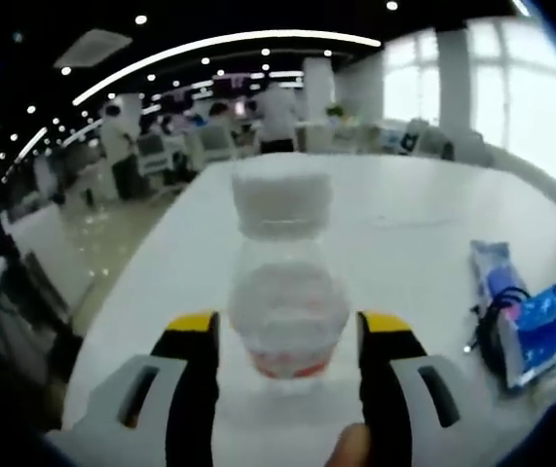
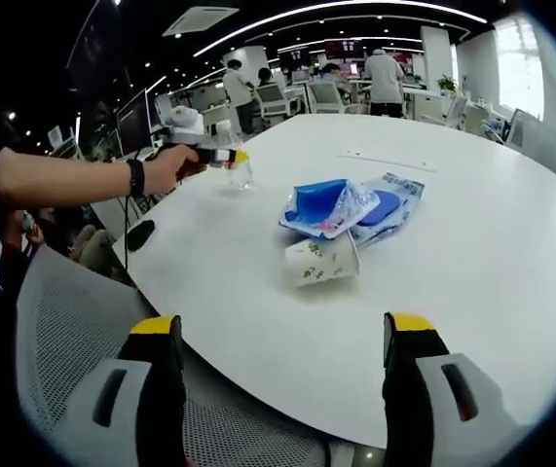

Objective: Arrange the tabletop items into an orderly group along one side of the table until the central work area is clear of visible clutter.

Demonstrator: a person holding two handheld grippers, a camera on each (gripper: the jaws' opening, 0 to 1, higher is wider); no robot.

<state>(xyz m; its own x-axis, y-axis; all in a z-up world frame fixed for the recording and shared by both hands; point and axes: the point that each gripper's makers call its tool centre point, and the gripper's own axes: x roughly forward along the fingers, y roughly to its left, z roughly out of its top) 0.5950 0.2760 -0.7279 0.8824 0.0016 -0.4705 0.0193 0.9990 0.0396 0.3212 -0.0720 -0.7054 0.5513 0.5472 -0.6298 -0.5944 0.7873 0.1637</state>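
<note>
Bottle between left jaws

Bottle [image 1: 283, 282], clear plastic, stands upright on the white table [image 1: 404, 209] between the left gripper [image 1: 288, 336] jaws; contact unclear. Right gripper [image 2: 282, 336] spread apart, before the tipped paper cup [image 2: 322, 260] and blue packets [image 2: 341, 206] right of the bottle.

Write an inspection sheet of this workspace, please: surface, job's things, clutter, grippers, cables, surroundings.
Surface: white table, mostly bare.
Job's things: clear bottle upright between the left gripper's jaws; paper cup on its side; blue packets piled beside the cup.
Clutter: nothing seen beyond these.
Grippers: left gripper flanks the bottle, contact unclear; right gripper open, holding nothing, at the table's edge.
Cables: black cord against the packets.
Surroundings: mesh chair below the table's edge; office desks and people behind.
</note>
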